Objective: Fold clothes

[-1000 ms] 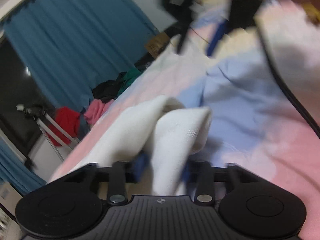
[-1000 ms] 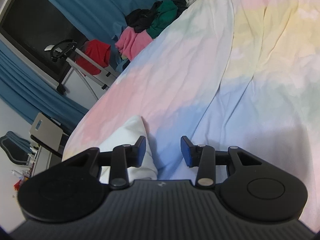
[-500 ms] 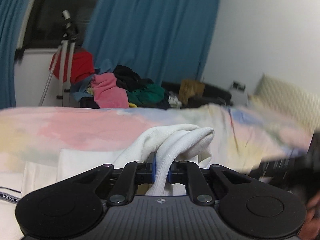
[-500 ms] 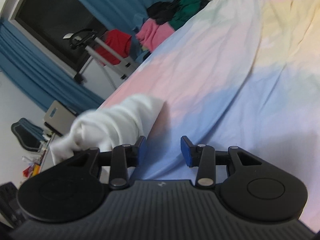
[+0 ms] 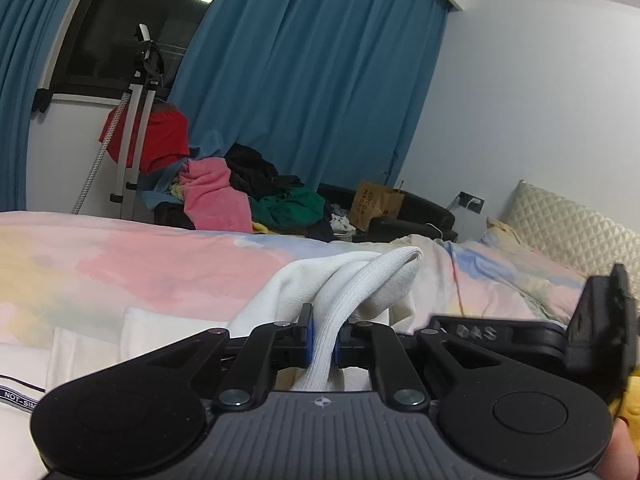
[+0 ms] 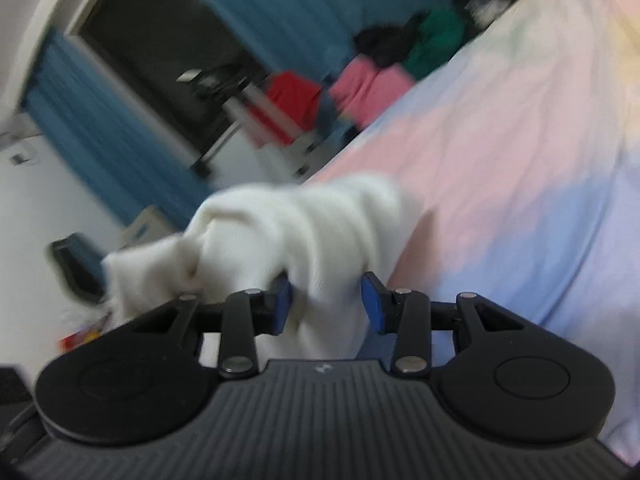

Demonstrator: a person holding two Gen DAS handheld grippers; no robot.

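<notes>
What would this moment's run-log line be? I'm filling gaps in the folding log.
left gripper: shut on white garment | right gripper: jaws open around garment | bedspread: beneath | fold: unfinished

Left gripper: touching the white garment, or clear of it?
Touching. The left wrist view shows the left gripper with its blue pads pinched on a ribbed fold of the white garment, no gap either side.

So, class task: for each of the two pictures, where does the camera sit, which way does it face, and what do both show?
Left wrist: sits on the left tool, low over the bed, facing the curtains and clothes pile; its fingers pinch the white garment; the right tool shows at the right edge.
Right wrist: sits on the right tool, tilted, blurred, looking across the bed; open jaws straddle the garment.
Shared: garment, bed, curtains, pile.
</notes>
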